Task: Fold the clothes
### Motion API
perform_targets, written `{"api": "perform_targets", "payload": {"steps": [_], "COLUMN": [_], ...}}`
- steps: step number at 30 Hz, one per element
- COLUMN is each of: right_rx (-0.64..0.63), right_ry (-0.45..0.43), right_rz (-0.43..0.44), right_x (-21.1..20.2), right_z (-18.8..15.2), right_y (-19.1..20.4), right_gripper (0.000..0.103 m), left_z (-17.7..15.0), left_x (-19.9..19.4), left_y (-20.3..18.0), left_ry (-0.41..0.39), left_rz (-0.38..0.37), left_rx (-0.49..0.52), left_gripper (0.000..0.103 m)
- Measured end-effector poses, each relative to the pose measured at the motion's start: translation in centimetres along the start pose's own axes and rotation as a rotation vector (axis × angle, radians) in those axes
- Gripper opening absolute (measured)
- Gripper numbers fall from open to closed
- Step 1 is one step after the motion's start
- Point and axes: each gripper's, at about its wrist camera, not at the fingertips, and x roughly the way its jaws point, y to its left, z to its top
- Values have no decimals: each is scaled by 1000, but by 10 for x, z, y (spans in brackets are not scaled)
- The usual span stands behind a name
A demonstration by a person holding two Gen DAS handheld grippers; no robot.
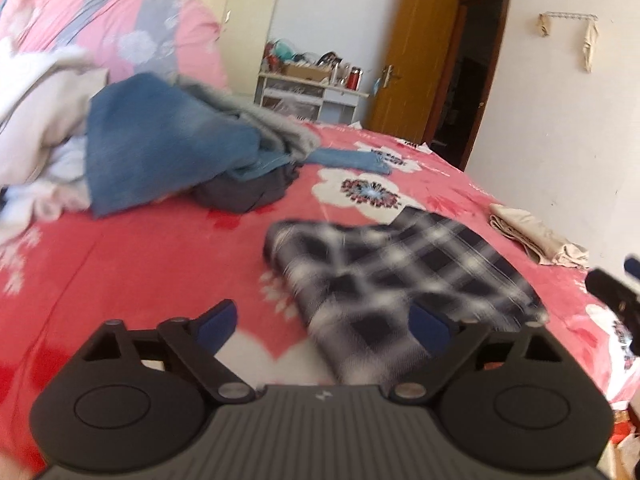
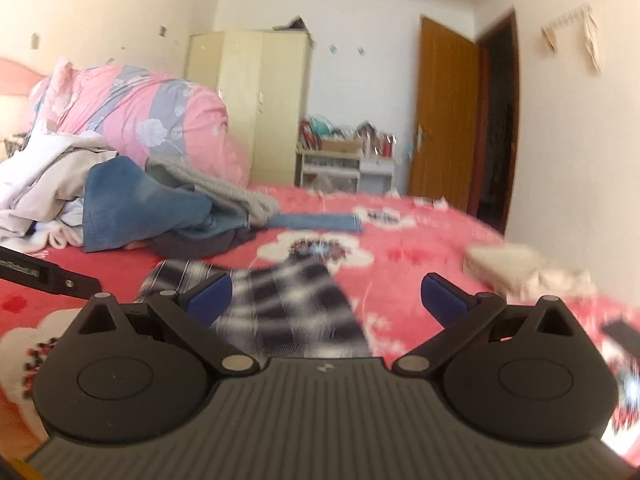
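The bed (image 1: 140, 264) fills most of the room, spread with a red cover printed with big white flowers. At its far end a pink and grey flowered quilt (image 1: 132, 28) is heaped high, and against it sits a jumble of unfolded clothes (image 1: 168, 148): pale garments, blue denim, a grey knit and something dark underneath. Behind stand a cream wardrobe (image 2: 256, 100), an open brown door (image 1: 420, 60) and a small white shelf unit (image 1: 308, 96) crowded with odds and ends. Nearer, in the middle of the cover, lies the black and white plaid garment (image 1: 400, 280), laid flat and partly folded, well apart from the heap. Off toward the wall side rests a small folded beige garment (image 1: 536, 236). The left tool (image 1: 324, 328) hangs low over the near edge of the plaid cloth, its blue pads spread wide and pressing on nothing, though the cloth shows between them. The right tool (image 2: 326, 300) hovers over the same plaid piece from the other side, likewise spread apart and holding nothing.
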Motion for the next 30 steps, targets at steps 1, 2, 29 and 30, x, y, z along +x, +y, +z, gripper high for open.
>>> {"api": "perform_targets", "payload": {"steps": [1, 2, 29, 30], "right_rx": [-21, -39, -92, -101], "right_ry": [-12, -24, 324, 365], "right_rz": [19, 50, 228, 194], "right_x": [7, 14, 213, 223], "right_z": [3, 6, 1, -15], "right_y": [0, 0, -17, -18], "right_gripper": [98, 91, 13, 12], "left_z": [2, 4, 30, 29], "left_x": [8, 15, 153, 161], "left_y": [-4, -7, 7, 8], "left_ry": [-14, -25, 44, 54], "left_rz": [0, -1, -108, -112], "left_rx": [15, 25, 61, 54], "left_gripper": [79, 72, 33, 33]}}
